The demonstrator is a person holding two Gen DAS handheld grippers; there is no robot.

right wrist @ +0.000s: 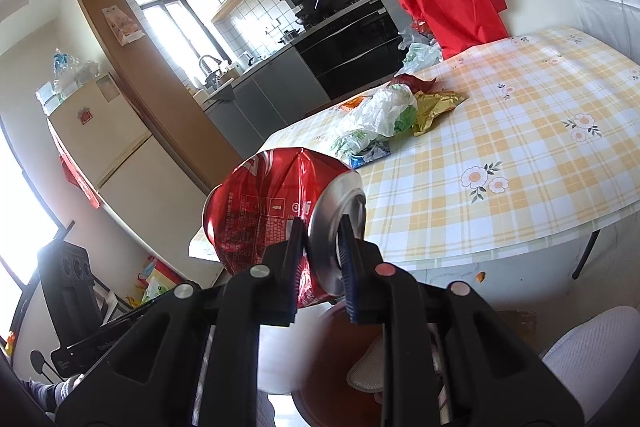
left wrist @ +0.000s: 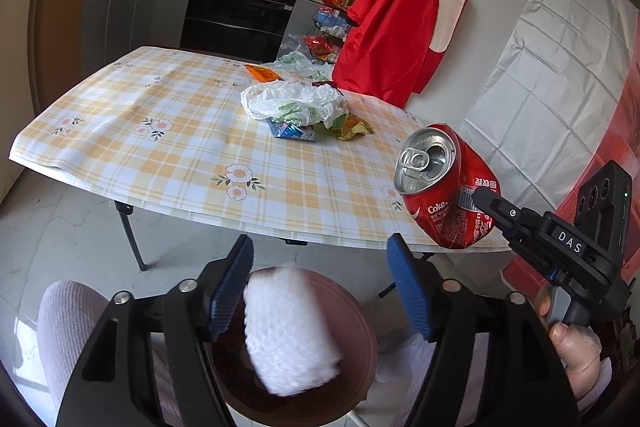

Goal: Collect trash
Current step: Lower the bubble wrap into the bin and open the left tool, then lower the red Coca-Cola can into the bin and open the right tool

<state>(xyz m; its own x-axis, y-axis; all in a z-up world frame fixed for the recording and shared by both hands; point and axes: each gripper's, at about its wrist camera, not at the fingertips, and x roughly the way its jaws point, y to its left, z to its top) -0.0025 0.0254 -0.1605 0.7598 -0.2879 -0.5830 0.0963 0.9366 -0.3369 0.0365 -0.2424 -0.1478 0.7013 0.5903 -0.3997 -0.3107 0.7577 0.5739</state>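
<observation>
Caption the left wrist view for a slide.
Open left gripper above brown bin as white foam drops; right gripper holds crushed Coke can.

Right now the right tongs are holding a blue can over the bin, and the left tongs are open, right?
Not quite: the can is red, not blue, as the left wrist view shows. The right tongs do hold it over the bin, and the left tongs are open.

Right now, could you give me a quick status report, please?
Right tongs shut on crushed Coke can. Left tongs open above brown bin. Nothing blocking.
</observation>
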